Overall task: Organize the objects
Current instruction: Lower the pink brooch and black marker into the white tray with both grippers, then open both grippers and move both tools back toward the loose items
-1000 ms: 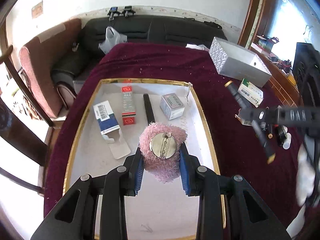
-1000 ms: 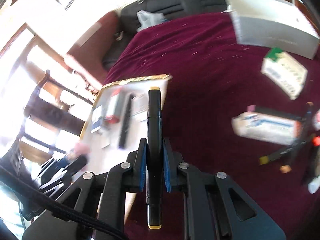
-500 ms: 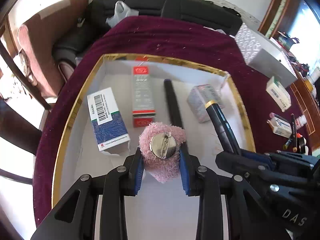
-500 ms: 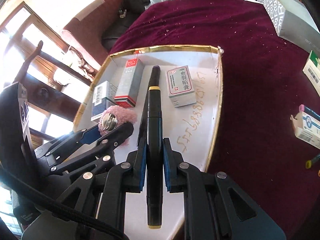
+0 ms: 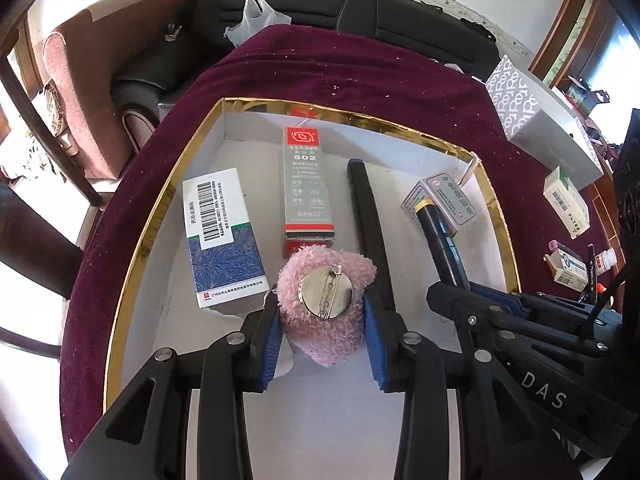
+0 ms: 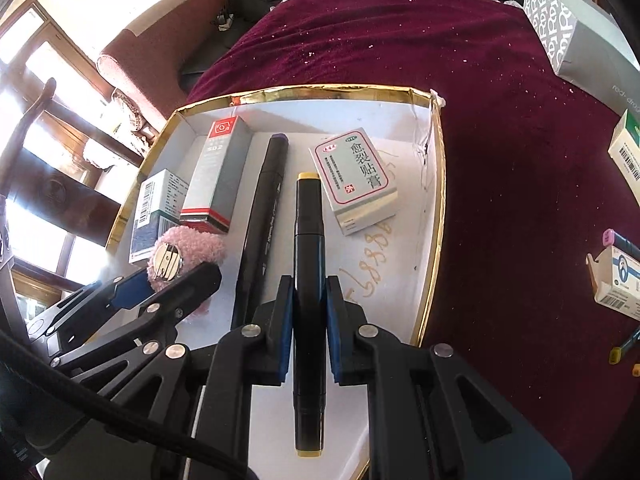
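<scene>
Roughly mid-task, judging by the split. Already in the gold-rimmed tray (image 5: 168, 184): blue-and-white carton with barcode (image 5: 222, 236), grey-red glue box (image 5: 306, 184), black marker with purple cap (image 6: 264, 216), small white ointment box (image 6: 356, 180).

Left hand-held gripper (image 5: 322, 320): jaws opening around pink fluffy brooch (image 5: 326, 300), pin-back facing up, brooch low over the tray floor just in front of the glue box; pads look barely touching the fluff, so release appears underway.

Right hand-held gripper (image 6: 307, 320): clamped tight on yellow-capped black marker (image 6: 307, 240), held over the tray between the purple-capped marker and the ointment box, not yet set down.

Left to do, outside the tray on the maroon-clothed surface (image 6: 500, 140): white-green carton (image 5: 566, 200), blue-white carton with open flap (image 6: 618, 280), small white bottle (image 5: 606, 258), loose pens at the far right edge. Grey patterned box (image 5: 536, 128) beyond the tray; unclear whether it belongs to the job.

Readable text: "502" on the glue box; "愈裂贴膏" on the ointment box; "DAS" on the right gripper body; gold handwritten digits on the tray floor, partly "888". Carton print too small to read.
</scene>
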The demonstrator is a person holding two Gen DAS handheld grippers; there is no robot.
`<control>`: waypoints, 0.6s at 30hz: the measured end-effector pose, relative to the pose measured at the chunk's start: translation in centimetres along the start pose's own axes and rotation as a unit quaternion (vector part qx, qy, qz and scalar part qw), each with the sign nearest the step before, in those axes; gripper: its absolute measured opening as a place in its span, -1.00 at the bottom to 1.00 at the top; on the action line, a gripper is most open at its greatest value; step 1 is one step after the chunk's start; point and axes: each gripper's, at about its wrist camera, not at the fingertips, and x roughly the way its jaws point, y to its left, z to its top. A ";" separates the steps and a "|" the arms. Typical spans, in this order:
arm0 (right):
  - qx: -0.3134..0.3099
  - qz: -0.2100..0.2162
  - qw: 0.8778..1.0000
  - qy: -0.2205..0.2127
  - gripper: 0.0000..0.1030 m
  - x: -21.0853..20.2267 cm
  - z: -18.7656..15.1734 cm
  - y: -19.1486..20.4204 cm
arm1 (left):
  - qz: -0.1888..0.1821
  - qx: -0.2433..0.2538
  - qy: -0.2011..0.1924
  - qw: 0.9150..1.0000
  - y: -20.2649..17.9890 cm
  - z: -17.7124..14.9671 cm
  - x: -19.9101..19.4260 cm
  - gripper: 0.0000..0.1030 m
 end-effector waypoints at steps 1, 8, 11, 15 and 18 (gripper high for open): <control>0.000 0.000 1.000 0.000 -0.75 0.0 0.0 0.1 | 0.001 -0.002 0.001 1.000 0.0 0.0 0.1 -0.37; -0.018 -0.006 1.000 -0.002 -0.75 0.1 -0.2 0.5 | -0.011 -0.022 0.011 1.000 0.5 -0.2 0.2 -0.28; -0.029 -0.012 0.999 -0.010 -0.75 0.1 -0.5 0.6 | -0.015 -0.032 0.004 0.999 0.9 -0.1 -0.1 -0.22; -0.018 0.001 1.000 -0.016 -0.64 -0.3 -0.7 0.2 | -0.027 -0.047 0.000 0.999 1.4 -0.1 -0.4 -0.17; -0.014 0.010 1.000 -0.023 -0.57 -1.0 -0.7 -0.1 | -0.035 -0.054 -0.006 0.998 1.5 -0.1 -0.9 -0.17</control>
